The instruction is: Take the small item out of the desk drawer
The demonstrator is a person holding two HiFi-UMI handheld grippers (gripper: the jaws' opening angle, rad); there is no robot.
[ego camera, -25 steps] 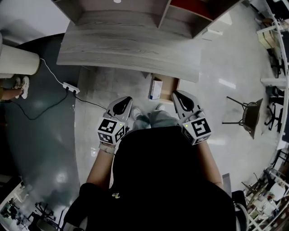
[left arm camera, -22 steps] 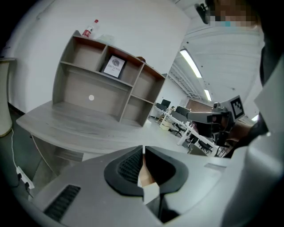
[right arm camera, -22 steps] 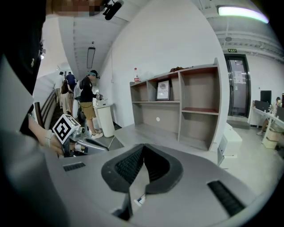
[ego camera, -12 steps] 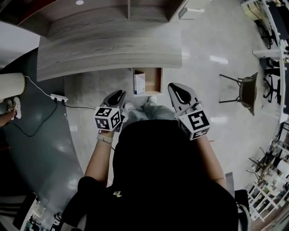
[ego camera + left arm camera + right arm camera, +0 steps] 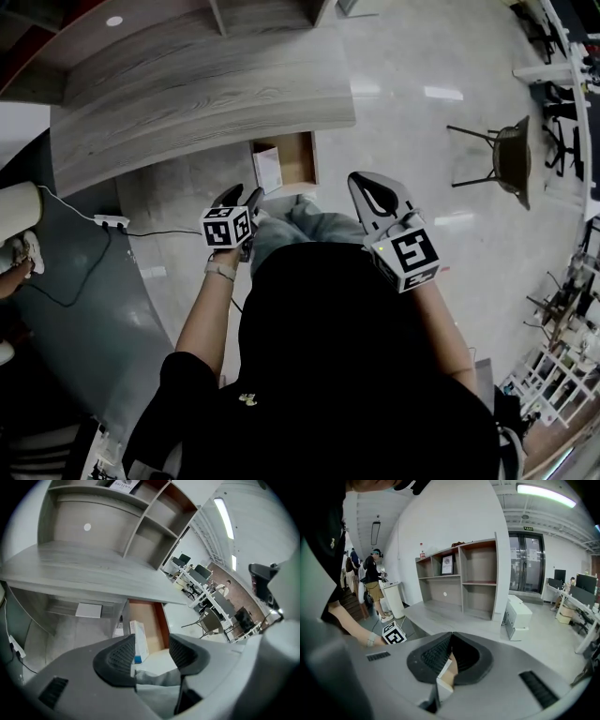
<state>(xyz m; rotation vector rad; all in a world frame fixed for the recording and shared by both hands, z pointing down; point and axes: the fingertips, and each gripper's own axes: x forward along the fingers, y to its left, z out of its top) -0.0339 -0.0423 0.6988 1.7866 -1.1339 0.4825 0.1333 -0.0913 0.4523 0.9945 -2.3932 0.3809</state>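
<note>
One pad [image 5: 117, 657] of the left tongs [image 5: 151, 651], opening with nothing between them, hides part of the white box [image 5: 140, 637] in the drawer [image 5: 152, 618]; its print is unreadably small. The drawer's back vanishes under the tabletop [image 5: 89, 573].

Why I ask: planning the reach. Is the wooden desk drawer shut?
No, the wooden drawer stands pulled out from under the grey desk, with a white box lying inside.
</note>
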